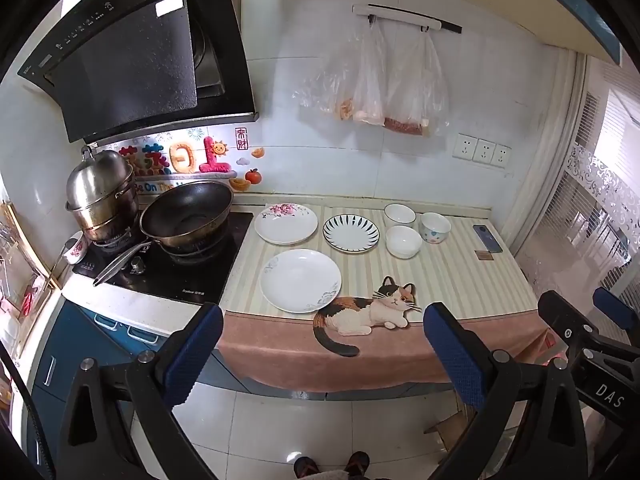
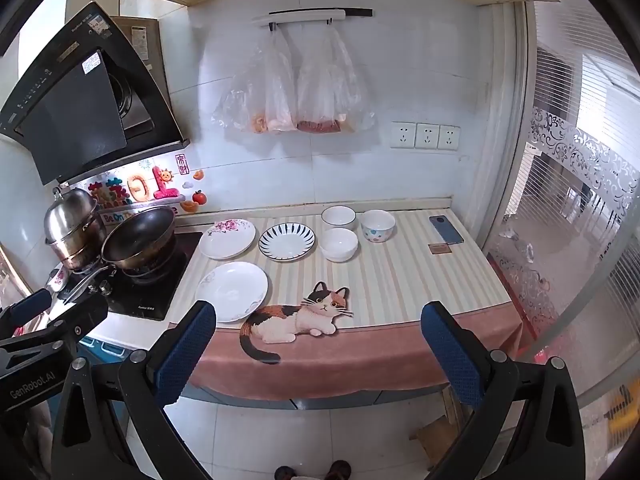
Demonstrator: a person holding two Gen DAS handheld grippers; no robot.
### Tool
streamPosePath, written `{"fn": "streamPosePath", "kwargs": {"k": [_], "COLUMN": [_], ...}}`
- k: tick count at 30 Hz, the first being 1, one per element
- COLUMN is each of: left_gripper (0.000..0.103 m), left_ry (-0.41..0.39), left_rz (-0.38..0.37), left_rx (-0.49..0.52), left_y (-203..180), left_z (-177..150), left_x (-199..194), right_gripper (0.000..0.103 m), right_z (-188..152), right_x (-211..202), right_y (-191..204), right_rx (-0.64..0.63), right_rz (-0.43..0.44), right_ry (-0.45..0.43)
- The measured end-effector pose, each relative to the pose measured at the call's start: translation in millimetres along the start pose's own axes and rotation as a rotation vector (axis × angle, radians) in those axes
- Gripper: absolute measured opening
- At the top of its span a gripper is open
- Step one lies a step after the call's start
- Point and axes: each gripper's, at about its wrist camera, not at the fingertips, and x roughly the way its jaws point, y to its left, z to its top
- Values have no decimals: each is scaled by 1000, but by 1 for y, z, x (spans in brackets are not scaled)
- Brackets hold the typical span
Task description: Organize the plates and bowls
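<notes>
Striped mat (image 1: 460, 280) with a cat print covers the counter, all dishes on it, none stacked. Three plates: floral plate (image 1: 286, 223) at back left beside the stove (image 1: 180, 268), blue-ray plate (image 1: 351, 233) just right of it, plain white plate (image 1: 300, 280) in front near the counter edge. Three bowls in a cluster right of the blue-ray plate: rimmed bowl (image 1: 399, 213) at back, white bowl (image 1: 403, 241) in front of it, spotted bowl (image 1: 435, 227) to their right. Phone (image 1: 487, 237) further right, apart from the bowls. Wok (image 1: 188, 213) and steel pot (image 1: 102, 192) on the stove. Left gripper (image 1: 322, 348) wide, empty, held off the counter front. Right gripper (image 2: 318, 350) same: wide, empty, short of the mat
</notes>
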Motion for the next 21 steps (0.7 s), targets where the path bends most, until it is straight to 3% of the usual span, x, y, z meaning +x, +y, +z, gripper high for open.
{"fn": "streamPosePath", "kwargs": {"k": [21], "left_gripper": [103], "left_ry": [-1], "left_rz": [6], "left_rx": [8], "left_y": [11], "left_z": [6], "left_x": [-1], "right_gripper": [103], "right_z": [0], "right_x": [10], "right_y": [7], "right_rx": [14], "right_rz": [12], "right_ry": [12]}}
